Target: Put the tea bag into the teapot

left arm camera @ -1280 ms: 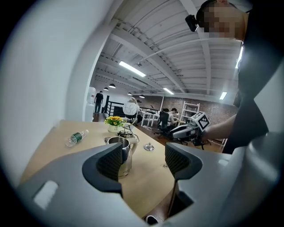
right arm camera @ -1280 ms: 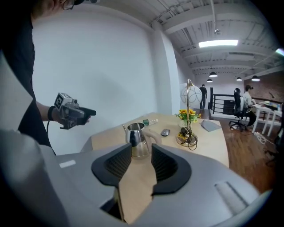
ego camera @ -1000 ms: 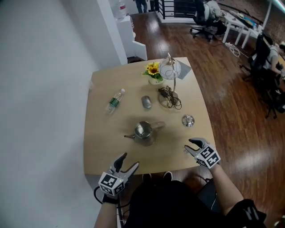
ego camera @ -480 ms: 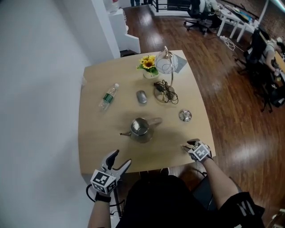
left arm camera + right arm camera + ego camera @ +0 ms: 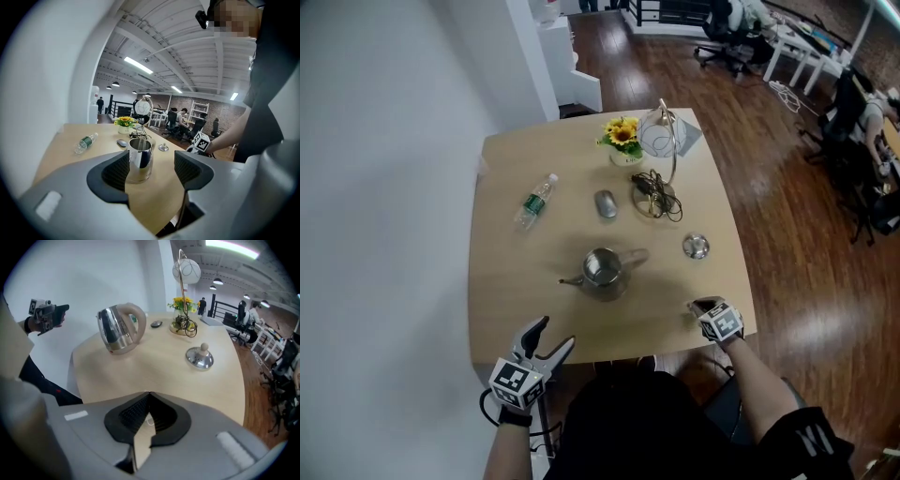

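at the near right edge of the table (image 5: pixel 516 309), my right gripper (image 5: pixel 700 307) was wide open a second ago and its jaws are now closing fully, tips meeting. finding: a small white scrap sits pinched between the pads, visible only in the right gripper view. it appears to be the tea bag (image 5: pixel 149 421) or its tag, though the piece is too small to confirm. the head view does not show it, as the gripper covers that spot.

left gripper (image 5: pixel 555 332): no change of note. it hangs off the near left corner of the table, jaws wide, nothing between them. the pot shows only in the distance beyond them.

teapot (image 5: pixel 603 272): upright near the middle of the table, mouth open, spout toward the left. its lid (image 5: pixel 696 247) lies on the table to the right, apart from the pot, so the opening is clear.

assessment: the pick-up step looks made, if the pinch is sound. the tea bag is at the table edge in my right gripper, well apart from the teapot and not yet in it. remaining: lift, carry it over the open mouth, release. risk: a grip on so thin a piece may slip, or the bag may swing on the way.
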Demonstrator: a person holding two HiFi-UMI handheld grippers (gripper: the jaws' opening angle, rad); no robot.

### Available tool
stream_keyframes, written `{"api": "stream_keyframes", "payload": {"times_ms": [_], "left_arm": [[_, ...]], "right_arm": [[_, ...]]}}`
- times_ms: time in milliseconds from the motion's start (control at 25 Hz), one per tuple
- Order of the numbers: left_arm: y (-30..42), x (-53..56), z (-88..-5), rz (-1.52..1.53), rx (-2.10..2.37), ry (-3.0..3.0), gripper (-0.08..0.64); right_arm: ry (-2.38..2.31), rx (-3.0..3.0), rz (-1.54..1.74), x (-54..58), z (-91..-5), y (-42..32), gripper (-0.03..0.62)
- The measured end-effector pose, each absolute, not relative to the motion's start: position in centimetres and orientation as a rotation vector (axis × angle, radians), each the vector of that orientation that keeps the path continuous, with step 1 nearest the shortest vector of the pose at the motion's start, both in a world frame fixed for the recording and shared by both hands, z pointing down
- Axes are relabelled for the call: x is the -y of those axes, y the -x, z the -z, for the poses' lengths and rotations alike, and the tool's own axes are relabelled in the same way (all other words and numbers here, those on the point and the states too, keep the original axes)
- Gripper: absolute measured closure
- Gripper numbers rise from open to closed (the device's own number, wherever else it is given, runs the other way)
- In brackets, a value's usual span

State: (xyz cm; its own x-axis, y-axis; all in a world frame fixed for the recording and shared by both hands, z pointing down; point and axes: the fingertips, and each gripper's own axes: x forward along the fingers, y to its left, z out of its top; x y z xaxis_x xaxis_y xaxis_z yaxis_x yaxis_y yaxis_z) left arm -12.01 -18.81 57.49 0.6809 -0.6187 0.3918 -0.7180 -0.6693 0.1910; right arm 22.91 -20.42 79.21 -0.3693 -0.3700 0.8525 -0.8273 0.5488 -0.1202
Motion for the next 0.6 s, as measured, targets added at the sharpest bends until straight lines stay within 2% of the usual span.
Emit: {"api": "stream_keyframes", "payload": {"times_ms": [240, 440, 600], "left_arm": [[13.2, 19.4, -57.4, -0.401, 1.082, -2.566, 0.265], [13.8, 19.8, -56.7, -0.375, 1.095, -2.586, 0.265], [14.4, 19.9, -56.7, -0.369, 1.110, -2.592, 0.265]], "right_arm": [[-1.009, 2.195, -0.511, 26.3, -69.4, -18.8, 0.584], [-0.942, 2.415, -0.319, 30.6, -60.1, -12.3, 0.583], [-0.816, 2.523, -0.228, 32.0, -55.9, -6.6, 0.584]]}}
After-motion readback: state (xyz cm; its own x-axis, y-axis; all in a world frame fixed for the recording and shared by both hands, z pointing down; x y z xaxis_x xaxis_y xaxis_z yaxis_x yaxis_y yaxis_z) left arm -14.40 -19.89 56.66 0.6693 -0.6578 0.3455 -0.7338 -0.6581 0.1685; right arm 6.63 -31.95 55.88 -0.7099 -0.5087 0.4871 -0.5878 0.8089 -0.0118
